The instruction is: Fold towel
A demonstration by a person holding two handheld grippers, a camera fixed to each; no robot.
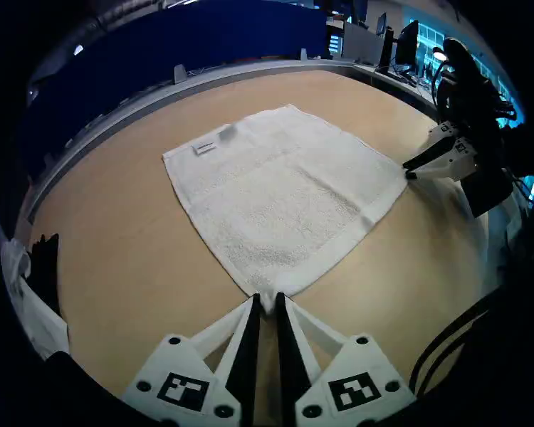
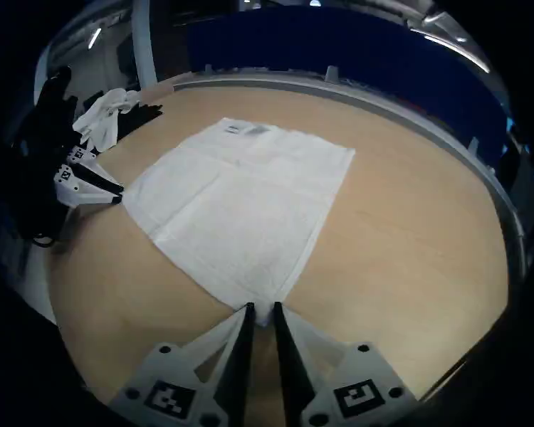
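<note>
Your left gripper (image 1: 267,300) and right gripper (image 2: 262,307) each pinch adjacent towel (image 1: 274,192) corners; lift them evenly, carrying them to the towel's far edge.

Both fingers of my right gripper (image 2: 261,307) press on the nearest corner of the towel (image 2: 242,206), which lies spread flat ahead on the wooden table (image 2: 409,235). Off to the left, my left gripper (image 2: 116,195) has its tips at the towel's left corner.
</note>
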